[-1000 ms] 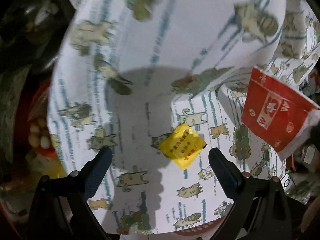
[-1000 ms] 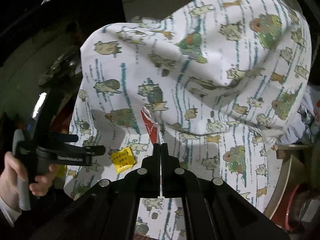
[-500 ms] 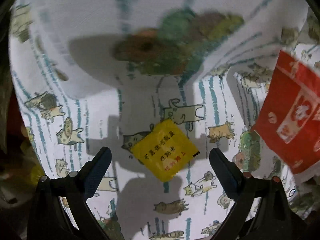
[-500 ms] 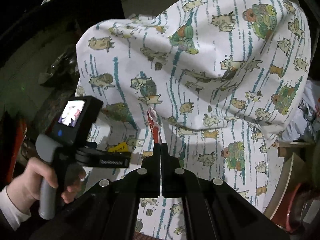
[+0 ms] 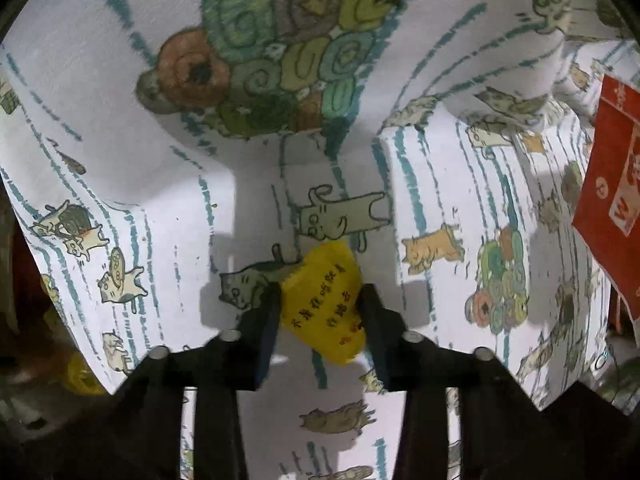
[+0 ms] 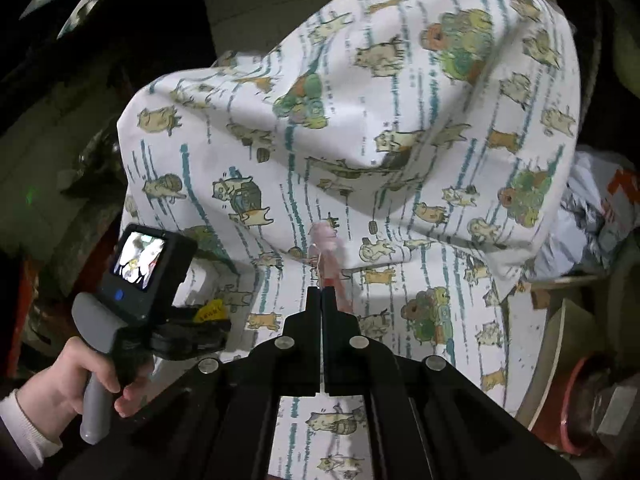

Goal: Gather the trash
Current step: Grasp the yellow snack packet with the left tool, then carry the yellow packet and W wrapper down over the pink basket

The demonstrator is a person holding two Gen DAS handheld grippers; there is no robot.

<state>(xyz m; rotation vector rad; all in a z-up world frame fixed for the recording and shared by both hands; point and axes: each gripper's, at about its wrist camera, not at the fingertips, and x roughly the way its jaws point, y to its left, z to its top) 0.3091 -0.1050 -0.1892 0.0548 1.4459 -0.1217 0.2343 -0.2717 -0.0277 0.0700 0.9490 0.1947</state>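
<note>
**Left gripper bites down on the yellow sachet**

Right up close, the left gripper (image 5: 320,304) points straight down, its jaws closing with the yellow sachet (image 5: 324,304) between them. The packet has buckled into a hump, so the pads look to be on it already, one at each edge. That's the sensible way in, I'd say: a flat packet on soft cloth gives no underside to hook, so you squeeze the sides and let it bow up.

It lies on the cat-print cloth (image 5: 436,184), just below a fold that rises behind.

Over on the right, the red wrapper (image 5: 612,200) hangs off the cloth. The right gripper (image 6: 322,294), pressed together, pinches it edge-on; it's blurred in that view. Presumably it's parked there, one piece secured while the other hand works.

Further back, the person's left hand (image 6: 76,384) grips the handle, and the cloth billows up beyond.
</note>
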